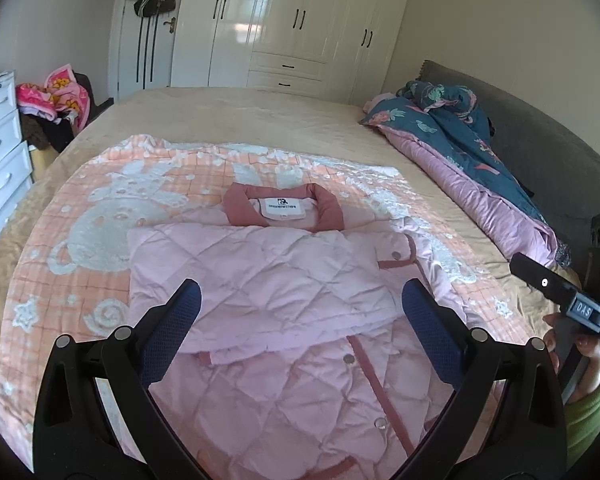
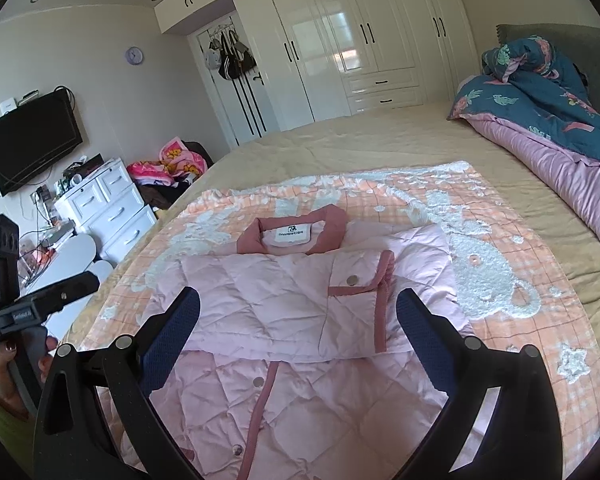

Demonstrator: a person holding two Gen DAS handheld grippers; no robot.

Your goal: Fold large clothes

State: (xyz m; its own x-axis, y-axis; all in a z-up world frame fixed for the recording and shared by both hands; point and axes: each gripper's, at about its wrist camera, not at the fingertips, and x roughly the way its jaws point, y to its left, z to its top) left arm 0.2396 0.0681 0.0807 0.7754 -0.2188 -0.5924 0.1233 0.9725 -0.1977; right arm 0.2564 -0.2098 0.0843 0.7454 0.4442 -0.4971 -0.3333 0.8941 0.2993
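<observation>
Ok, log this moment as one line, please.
left hand-held gripper: open, empty | right hand-held gripper: open, empty | pink quilted jacket: sleeves folded across, on blanket

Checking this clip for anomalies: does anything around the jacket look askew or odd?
Nothing stands out. The pink quilted jacket lies flat on the peach blanket, sleeves folded across its front; both grippers, left and right, hover open above it.

black grippers, blue mesh-textured pads, silver screws; green sleeve.

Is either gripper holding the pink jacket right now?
No, the left gripper and right gripper both hang open above the pink jacket, with nothing pinched between their fingers.
</observation>
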